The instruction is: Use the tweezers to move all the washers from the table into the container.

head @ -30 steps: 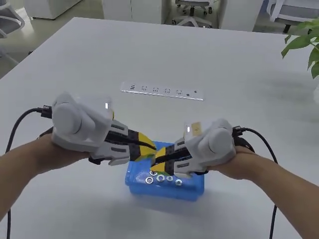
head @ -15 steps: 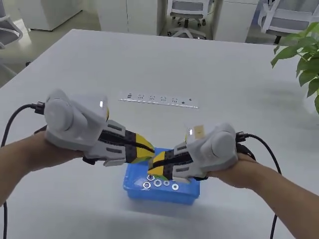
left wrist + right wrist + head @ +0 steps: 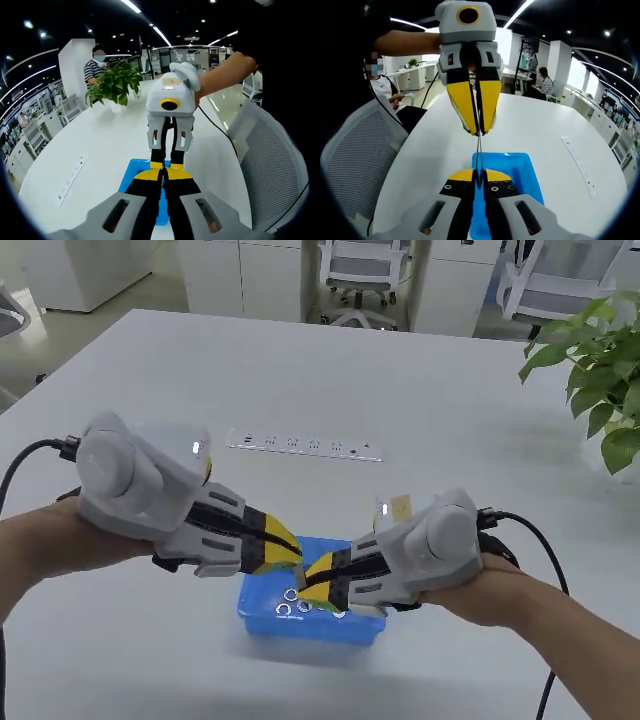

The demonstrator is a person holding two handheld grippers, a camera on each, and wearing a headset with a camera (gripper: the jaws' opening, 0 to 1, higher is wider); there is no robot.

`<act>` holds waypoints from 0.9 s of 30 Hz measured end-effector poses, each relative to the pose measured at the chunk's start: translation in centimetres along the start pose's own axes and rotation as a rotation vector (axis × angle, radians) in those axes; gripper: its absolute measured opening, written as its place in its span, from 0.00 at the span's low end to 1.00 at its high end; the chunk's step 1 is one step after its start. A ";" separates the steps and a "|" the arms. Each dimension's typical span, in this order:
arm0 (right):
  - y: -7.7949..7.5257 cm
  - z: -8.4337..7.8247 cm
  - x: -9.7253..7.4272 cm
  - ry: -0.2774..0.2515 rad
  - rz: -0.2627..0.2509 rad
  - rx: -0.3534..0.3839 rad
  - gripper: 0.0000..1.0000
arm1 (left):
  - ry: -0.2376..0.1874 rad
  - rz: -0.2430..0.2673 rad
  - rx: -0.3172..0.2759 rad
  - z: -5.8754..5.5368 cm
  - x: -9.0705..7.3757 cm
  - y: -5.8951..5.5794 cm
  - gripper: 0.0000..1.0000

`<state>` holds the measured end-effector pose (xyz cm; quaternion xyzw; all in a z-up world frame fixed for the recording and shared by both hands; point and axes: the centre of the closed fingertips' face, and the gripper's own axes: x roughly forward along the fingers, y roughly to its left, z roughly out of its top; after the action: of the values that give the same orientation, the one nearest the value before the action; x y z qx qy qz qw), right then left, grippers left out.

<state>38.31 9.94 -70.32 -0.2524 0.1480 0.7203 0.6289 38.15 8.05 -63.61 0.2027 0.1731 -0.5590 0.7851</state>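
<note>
two grippers sharing a pair of tweezers above a blue container of washers

the left gripper (image 3: 290, 548) and the right gripper (image 3: 308, 585) are meeting tip to tip just above the blue container (image 3: 262, 620), which is sitting on the white table (image 3: 450, 390). in the right gripper view, the thin tweezers (image 3: 479, 150) are showing as a dark sliver. they are running from the right gripper's pressed-together jaws into the left gripper's jaws, which are also pressing together on them, so each gripper is pinching one end. several small metal washers (image 3: 290, 608) are lying flat on the container's floor, just below the jaw tips and apart from them. whether the tweezers are carrying a washer is too small to tell.

the tweezers are looking light, springy and slick. i am judging that a hold at mid-length, squeezing both legs flat-on, is suiting them better than a hold near the points. the washers are looking light, hard and smooth, and likely to slip or flick away. pinching each one across its rim, with one point through the hole, is seeming safest.
</note>
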 end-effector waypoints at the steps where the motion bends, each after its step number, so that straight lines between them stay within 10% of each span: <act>1: 0.2 0.1 -0.1 0.000 -0.001 0.000 0.06 | -0.002 -0.002 0.000 0.1 0.0 -0.1 0.06; 27: 4.4 -2.8 -0.2 0.108 0.043 -0.009 0.06 | 0.057 -0.083 -0.032 -3.8 0.5 -4.5 0.05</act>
<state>34.47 7.58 -73.02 -0.2903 0.1837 0.7198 0.6032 33.89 8.29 -67.67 0.1988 0.2126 -0.5824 0.7590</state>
